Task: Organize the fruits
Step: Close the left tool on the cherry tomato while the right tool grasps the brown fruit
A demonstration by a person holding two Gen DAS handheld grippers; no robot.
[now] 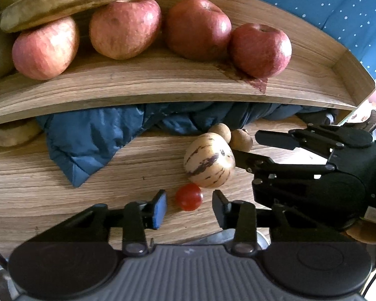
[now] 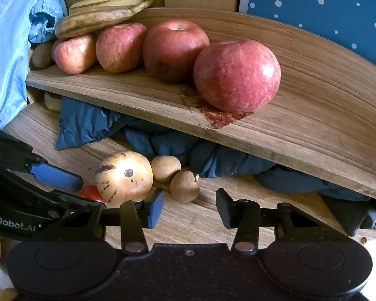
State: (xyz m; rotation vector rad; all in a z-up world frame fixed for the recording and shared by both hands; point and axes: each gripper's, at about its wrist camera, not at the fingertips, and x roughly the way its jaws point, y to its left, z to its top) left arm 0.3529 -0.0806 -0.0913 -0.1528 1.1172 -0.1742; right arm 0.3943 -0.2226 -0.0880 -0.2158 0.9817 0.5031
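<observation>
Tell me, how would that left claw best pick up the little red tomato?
Pinch the cherry tomato across its round middle, coming straight in from the near table edge, probably. The left gripper is already open on either side of it. The striped pepino melon sits close behind, and the right gripper reaches in from the right, so those sides look crowded.

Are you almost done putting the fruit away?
Partly. Four apples and bananas already sit on the shelf. The open left gripper brackets the tomato. The striped melon and two small brown fruits remain below.
</observation>
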